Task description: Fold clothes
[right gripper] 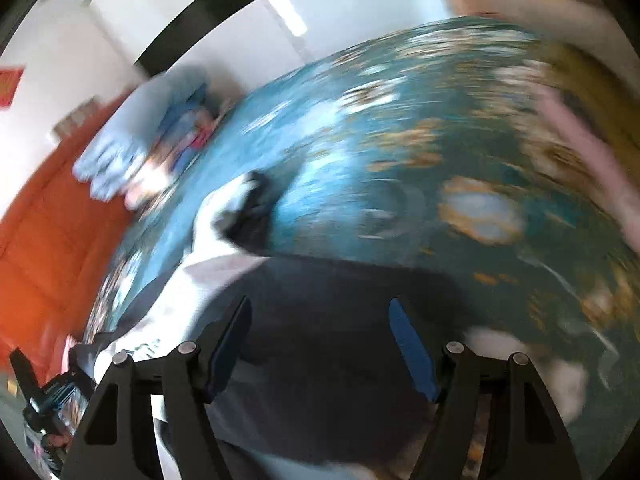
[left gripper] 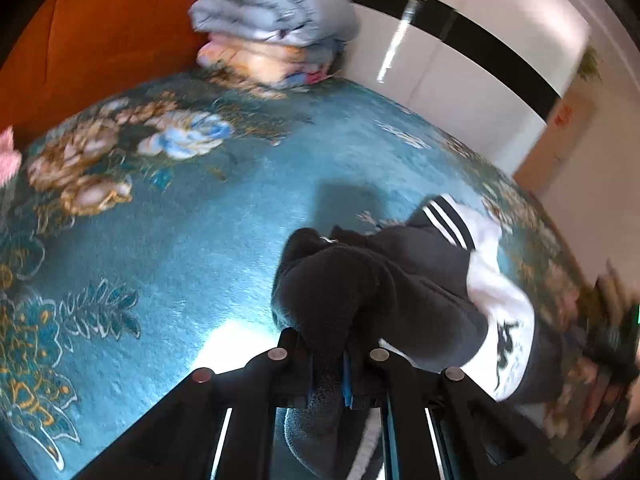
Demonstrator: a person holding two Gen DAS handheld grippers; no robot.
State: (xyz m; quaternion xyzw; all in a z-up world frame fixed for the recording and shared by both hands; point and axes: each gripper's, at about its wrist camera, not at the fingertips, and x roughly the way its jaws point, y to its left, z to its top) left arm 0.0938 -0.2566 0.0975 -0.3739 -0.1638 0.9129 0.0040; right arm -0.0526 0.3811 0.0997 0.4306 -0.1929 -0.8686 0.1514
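Observation:
A black and white fleece jacket [left gripper: 400, 280] with striped cuffs lies bunched on the blue floral bedspread [left gripper: 180, 220]. My left gripper [left gripper: 334, 364] is shut on a fold of the jacket's black fleece and holds it up. In the right wrist view, which is motion-blurred, the jacket [right gripper: 328, 340] spreads just under my right gripper [right gripper: 320, 332]. The right jaws stand wide apart with nothing between them.
A stack of folded blankets [left gripper: 272, 20] sits at the far edge of the bed against the orange headboard [left gripper: 100, 40]; the stack also shows in the right wrist view [right gripper: 136, 140]. A pink cloth [right gripper: 592, 160] lies at the right. White wall lies beyond the bed.

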